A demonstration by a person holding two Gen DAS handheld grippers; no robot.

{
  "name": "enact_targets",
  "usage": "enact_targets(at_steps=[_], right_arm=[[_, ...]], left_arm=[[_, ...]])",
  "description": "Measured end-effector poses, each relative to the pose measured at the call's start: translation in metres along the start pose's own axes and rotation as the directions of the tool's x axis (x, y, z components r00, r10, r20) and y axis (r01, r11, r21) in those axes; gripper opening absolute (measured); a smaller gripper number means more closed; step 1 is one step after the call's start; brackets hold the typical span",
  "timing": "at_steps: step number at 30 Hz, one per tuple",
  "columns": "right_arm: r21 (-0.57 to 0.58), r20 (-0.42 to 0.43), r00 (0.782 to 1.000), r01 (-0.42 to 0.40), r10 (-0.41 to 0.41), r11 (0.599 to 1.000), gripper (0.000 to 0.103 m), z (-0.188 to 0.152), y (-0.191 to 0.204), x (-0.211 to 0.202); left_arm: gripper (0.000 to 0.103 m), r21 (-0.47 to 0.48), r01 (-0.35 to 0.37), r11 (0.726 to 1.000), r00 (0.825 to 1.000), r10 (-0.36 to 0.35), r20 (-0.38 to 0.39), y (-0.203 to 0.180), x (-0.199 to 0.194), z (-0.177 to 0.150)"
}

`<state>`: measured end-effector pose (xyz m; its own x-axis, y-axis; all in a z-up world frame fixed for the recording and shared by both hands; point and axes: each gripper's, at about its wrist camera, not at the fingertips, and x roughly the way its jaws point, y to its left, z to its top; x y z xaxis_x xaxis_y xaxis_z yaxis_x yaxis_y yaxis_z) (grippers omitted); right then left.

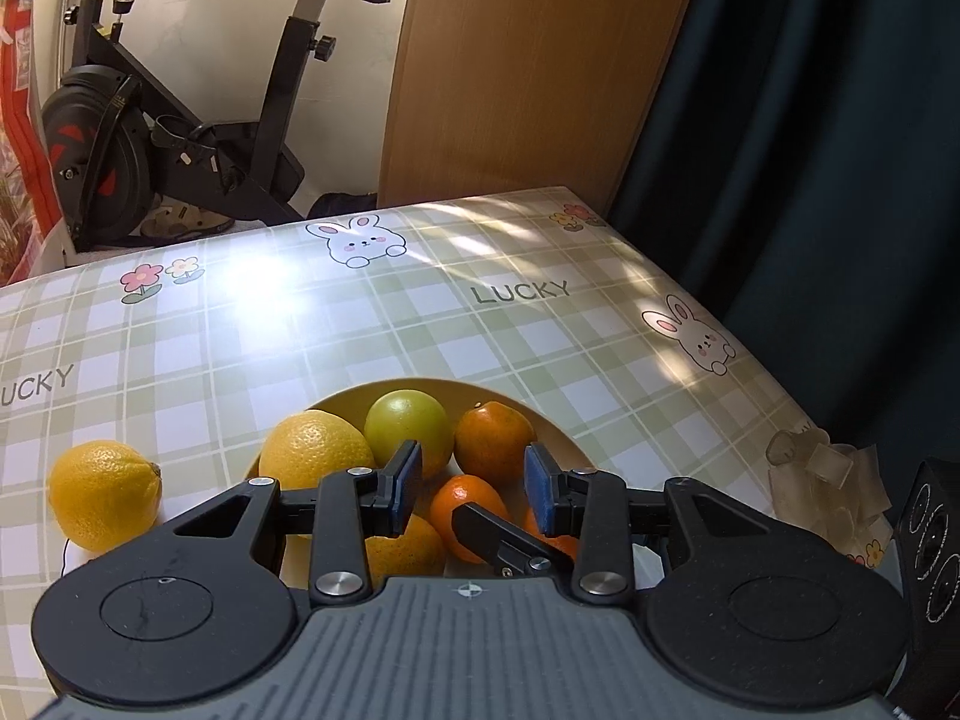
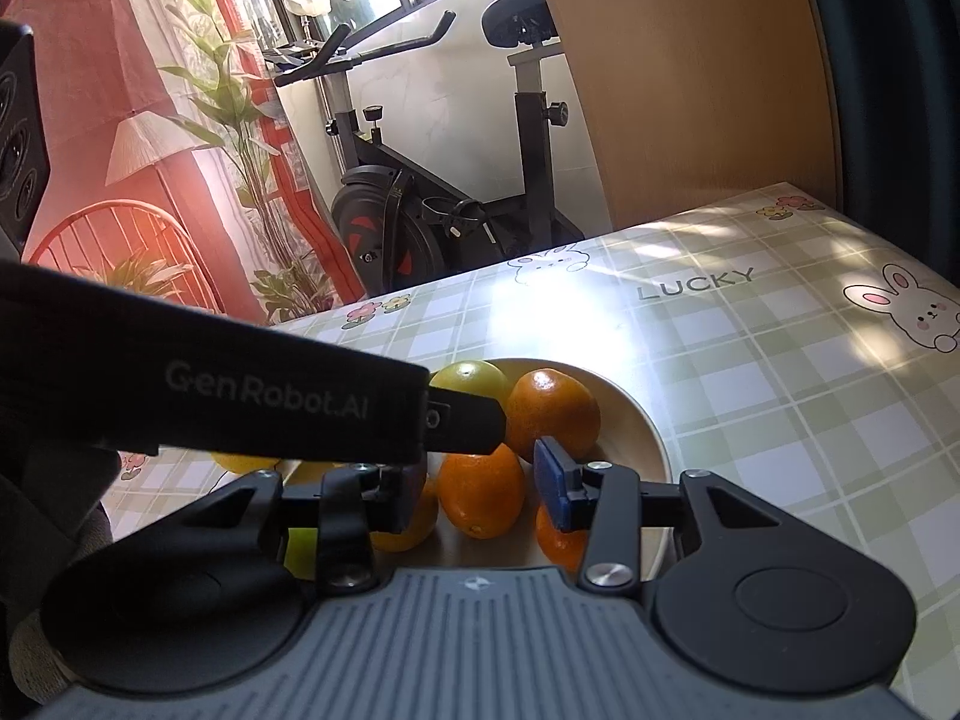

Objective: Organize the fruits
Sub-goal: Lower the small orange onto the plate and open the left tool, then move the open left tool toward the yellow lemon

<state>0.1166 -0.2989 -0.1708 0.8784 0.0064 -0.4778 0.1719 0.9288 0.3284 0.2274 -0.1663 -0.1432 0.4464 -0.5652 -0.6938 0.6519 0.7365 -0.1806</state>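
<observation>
A cream bowl on the checked tablecloth holds a lemon, a green citrus and several oranges. A second lemon lies on the cloth left of the bowl. My left gripper is open and empty just above the bowl's near side. My right gripper is open over the same bowl, its jaws either side of an orange without touching it. The left gripper's body crosses in front and hides the bowl's left part.
A clear crumpled plastic wrapper lies near the table's right edge. An exercise bike stands beyond the far edge, beside a wooden panel and a dark curtain. The tablecloth stretches behind the bowl.
</observation>
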Motion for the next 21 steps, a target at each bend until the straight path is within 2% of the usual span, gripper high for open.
enact_targets(at_steps=[4, 9, 15, 21], right_arm=[[-0.008, 0.011, 1.000, -0.001, 0.001, 1.000, 0.043, 0.002, 0.001, -0.002], [-0.024, 0.025, 1.000, -0.011, 0.011, 1.000, 0.043, 0.007, 0.007, -0.006], [-0.069, 0.021, 0.999, -0.037, 0.039, 0.997, 0.043, 0.012, 0.023, -0.002], [-0.130, -0.012, 0.997, -0.082, 0.081, 0.988, 0.044, 0.016, 0.049, 0.012]], left_arm=[[0.039, -0.059, -0.011, 0.998, 0.999, 0.014, 0.043, 0.021, -0.018, 0.001], [0.039, -0.121, -0.056, 0.991, 0.995, 0.066, 0.081, 0.059, -0.042, 0.002], [0.039, -0.193, -0.125, 0.973, 0.980, 0.151, 0.126, 0.106, -0.070, 0.001], [0.039, -0.263, -0.156, 0.952, 0.971, 0.197, 0.136, 0.145, -0.081, -0.004]])
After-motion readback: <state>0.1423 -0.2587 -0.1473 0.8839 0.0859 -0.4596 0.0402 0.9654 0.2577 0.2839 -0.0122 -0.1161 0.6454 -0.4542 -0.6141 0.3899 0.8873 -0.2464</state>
